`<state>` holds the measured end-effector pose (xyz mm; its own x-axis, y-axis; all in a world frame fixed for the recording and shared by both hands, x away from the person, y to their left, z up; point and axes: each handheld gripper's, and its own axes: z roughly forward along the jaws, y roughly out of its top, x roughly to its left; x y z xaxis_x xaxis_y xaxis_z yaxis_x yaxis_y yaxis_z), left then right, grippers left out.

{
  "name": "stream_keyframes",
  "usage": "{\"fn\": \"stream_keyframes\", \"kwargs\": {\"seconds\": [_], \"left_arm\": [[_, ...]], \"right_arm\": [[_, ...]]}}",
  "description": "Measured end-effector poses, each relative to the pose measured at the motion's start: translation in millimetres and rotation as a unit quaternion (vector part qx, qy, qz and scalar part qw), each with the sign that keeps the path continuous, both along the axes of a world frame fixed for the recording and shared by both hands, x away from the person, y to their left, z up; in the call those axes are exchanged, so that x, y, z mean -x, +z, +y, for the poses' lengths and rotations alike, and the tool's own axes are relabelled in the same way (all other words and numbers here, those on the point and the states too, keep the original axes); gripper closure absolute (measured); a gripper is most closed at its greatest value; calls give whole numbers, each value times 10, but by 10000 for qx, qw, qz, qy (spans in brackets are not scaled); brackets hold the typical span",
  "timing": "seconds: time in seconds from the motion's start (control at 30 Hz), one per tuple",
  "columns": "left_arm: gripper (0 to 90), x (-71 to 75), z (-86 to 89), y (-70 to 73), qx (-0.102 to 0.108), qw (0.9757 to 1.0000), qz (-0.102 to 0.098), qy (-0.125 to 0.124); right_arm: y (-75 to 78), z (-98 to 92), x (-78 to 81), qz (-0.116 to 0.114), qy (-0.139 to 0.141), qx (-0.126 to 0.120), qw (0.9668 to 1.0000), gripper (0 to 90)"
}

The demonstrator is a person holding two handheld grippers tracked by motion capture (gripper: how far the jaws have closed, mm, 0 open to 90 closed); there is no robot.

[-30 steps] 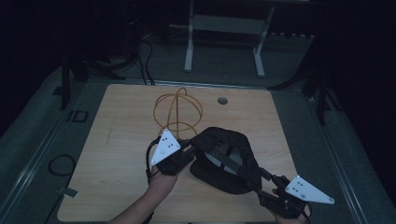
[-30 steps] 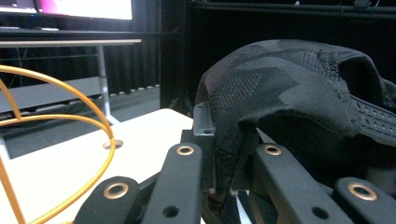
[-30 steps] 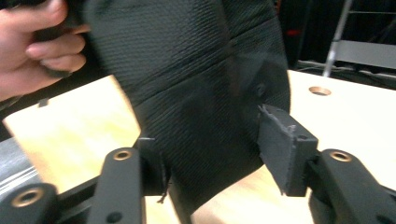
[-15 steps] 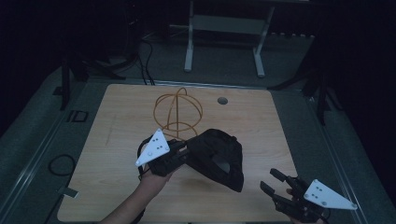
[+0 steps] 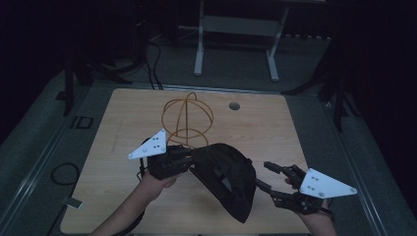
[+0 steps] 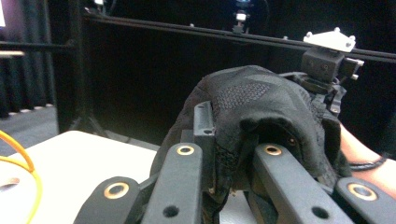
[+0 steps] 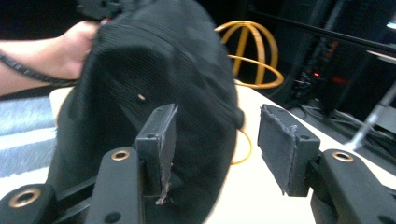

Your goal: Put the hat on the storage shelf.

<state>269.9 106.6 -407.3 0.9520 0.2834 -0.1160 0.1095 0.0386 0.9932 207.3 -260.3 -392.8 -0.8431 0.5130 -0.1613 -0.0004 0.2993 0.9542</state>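
On the pale wooden counter [image 5: 123, 123], the left hand-held gripper [image 5: 183, 158] is clamped on the edge of a black mesh-fabric cap [image 5: 228, 179] — in the left gripper view its jaws pinch a fold of that cloth [image 6: 224, 154]. The cap hangs lifted over the near middle of the counter, just in front of an orange wire globe-shaped stand [image 5: 188, 117]. To the right, the right hand-held gripper [image 5: 268, 176] stands open with nothing between its pads [image 7: 280, 144], close beside the cap's lower rim. The step in hand appears to be a second grasp: the right jaws should straddle the rim squarely and close on firm fabric — not loose mesh — while the left keeps the cap taut and clear of the stand.
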Motion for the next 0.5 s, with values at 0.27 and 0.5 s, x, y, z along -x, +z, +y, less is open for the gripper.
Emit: {"fn": "stream_keyframes", "kwargs": {"seconds": [0.27, 0.5], "left_arm": [[856, 14, -36, -21, -190, 9997, -75, -141], [856, 0, -83, -44, -233, 9996, -50, -158]], "right_arm": [[7, 278, -102, -68, 445, 476, 9979, 458], [-98, 324, -136, -71, 688, 564, 9960, 522]]}}
